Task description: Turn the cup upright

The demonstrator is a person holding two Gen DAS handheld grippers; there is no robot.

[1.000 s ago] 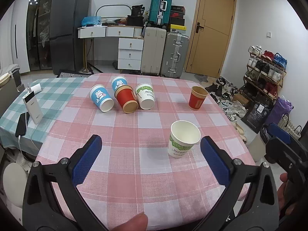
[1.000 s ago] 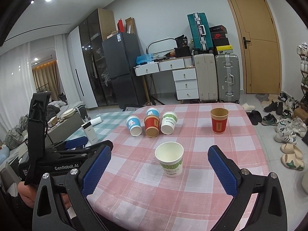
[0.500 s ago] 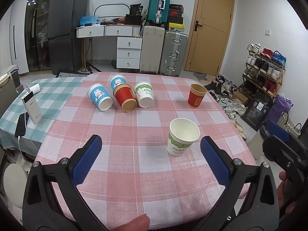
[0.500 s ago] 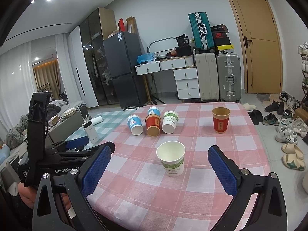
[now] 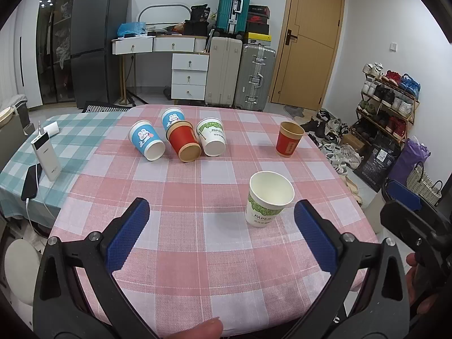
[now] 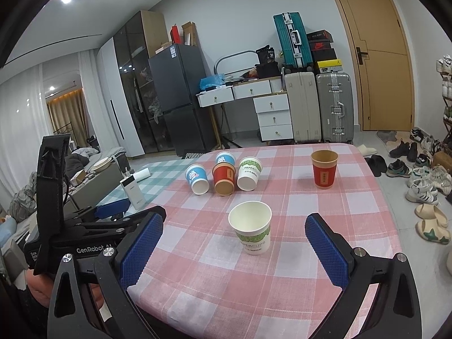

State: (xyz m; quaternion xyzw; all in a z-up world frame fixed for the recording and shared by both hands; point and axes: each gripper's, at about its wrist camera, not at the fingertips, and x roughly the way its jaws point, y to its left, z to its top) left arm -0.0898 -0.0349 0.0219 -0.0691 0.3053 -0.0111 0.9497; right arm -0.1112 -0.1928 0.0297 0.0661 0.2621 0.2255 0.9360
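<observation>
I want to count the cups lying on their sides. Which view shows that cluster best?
The left wrist view: it looks down on the tipped cups, showing four, with the rear blue cup clear behind the red one. The right wrist view sees them lower and smaller; the rear blue cup is half hidden.

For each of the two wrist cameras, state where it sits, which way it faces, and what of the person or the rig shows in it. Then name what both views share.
Left wrist: sits on the left gripper, facing across the checked table toward the door; its open blue fingers, a fingertip and the right gripper at right show.
Right wrist: sits on the right gripper, facing the same way from further right; its open fingers, the left gripper and a hand at left show.
Shared: the upright white cup, the upright red cup, four tipped cups.
</observation>
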